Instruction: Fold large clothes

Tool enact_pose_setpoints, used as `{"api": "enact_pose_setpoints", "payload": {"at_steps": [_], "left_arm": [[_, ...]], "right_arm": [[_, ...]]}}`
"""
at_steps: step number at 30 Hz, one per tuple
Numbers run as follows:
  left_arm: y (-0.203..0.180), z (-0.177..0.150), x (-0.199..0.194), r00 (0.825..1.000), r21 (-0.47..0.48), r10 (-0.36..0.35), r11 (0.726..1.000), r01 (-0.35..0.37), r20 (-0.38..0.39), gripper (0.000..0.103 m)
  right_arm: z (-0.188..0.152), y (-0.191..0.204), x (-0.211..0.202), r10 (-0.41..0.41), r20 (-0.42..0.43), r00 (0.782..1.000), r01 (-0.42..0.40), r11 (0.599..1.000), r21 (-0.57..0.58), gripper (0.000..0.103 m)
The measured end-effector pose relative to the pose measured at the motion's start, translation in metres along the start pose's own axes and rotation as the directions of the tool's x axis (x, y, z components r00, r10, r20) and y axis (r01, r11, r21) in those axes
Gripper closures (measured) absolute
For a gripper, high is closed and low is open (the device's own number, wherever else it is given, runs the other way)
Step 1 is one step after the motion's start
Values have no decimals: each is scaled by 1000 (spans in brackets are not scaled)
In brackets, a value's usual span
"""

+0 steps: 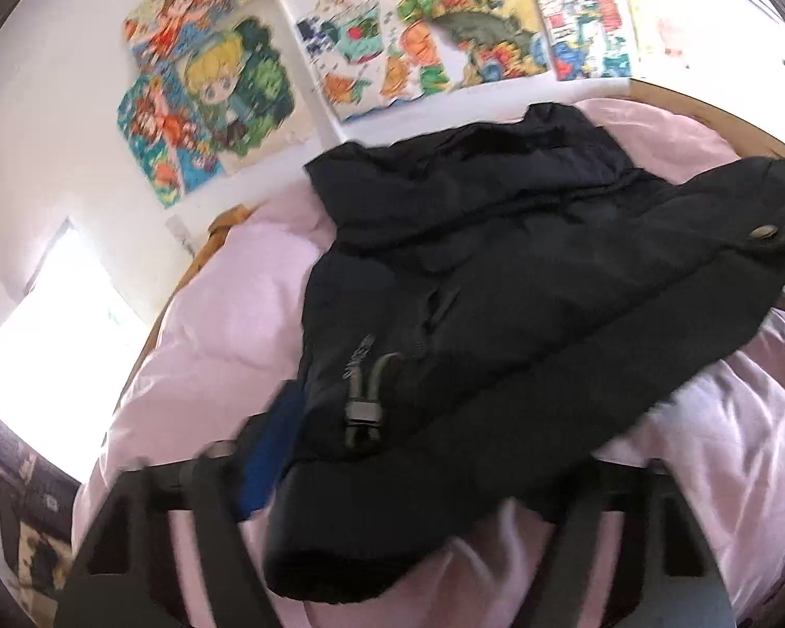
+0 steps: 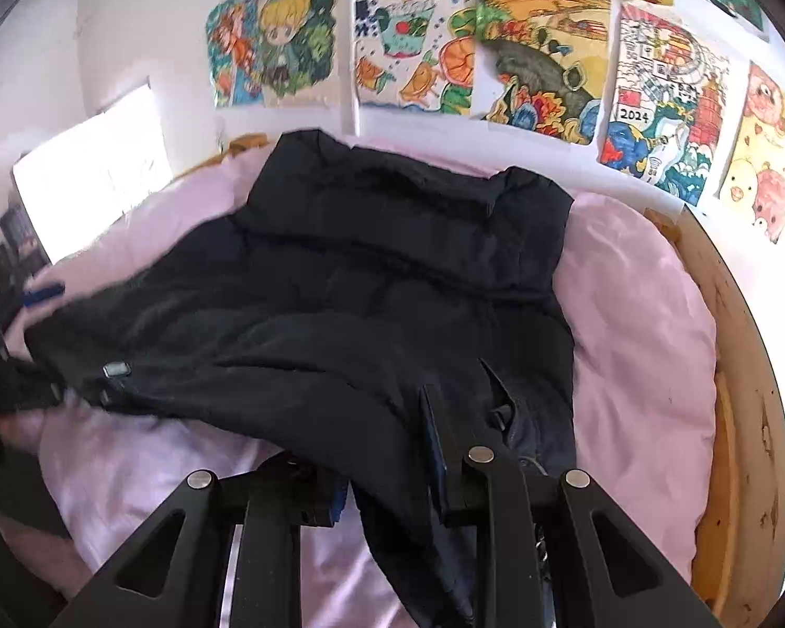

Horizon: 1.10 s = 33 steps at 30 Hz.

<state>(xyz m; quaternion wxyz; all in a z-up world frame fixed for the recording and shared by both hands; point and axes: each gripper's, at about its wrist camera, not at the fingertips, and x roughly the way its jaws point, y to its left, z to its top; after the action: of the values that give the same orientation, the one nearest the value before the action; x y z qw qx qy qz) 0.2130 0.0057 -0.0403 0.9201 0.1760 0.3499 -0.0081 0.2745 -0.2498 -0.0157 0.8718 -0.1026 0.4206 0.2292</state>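
A dark navy padded jacket point(image 2: 392, 282) sprawls across a pink quilted duvet point(image 2: 638, 314); both the left gripper point(image 1: 392, 481) and right gripper point(image 2: 387, 471) pinch its near hem, fabric draped between their fingers.

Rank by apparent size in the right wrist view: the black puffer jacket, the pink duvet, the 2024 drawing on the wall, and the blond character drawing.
1. Pink duvet, though the jacket hides much of it, so nearly tied.
2. Black puffer jacket.
3. 2024 drawing.
4. Blond character drawing, close to the 2024 one; fisheye stretch makes that pair unsure.
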Motion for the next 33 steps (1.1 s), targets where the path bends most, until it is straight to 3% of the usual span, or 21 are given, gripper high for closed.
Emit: {"api": "enact_pose_setpoints", "payload": {"at_steps": [2,6,8,11,19,27,33], "left_arm": [[-3,-1,-2,1000,39,-2,999,1,18,60],[-6,-5,0,999,95,-32,995,30,20,75],[-5,-5,0,998,109,-61,992,59,14,85],[-1,-4,-5,995,104,-98,990,97,2,91],[-7,-8,-80,986,96,-160,983,156,38,94],[-15,-42,-167,971,91,-238,968,234,33,94],[-13,-39,-183,961,69,-276,959,275,14,94]], "right_arm": [[-8,4,3,-19,-15,1000,18,999,-49,78],[-25,10,8,-42,-44,998,36,992,-123,78],[-37,17,10,-53,-50,997,45,987,-156,89],[-46,33,8,-105,-39,994,93,969,-231,91],[-54,39,-36,-130,-28,991,120,967,-223,94],[-88,59,-119,-74,-80,994,53,968,-244,94],[-111,77,-150,-44,-90,995,18,962,-274,94]]}}
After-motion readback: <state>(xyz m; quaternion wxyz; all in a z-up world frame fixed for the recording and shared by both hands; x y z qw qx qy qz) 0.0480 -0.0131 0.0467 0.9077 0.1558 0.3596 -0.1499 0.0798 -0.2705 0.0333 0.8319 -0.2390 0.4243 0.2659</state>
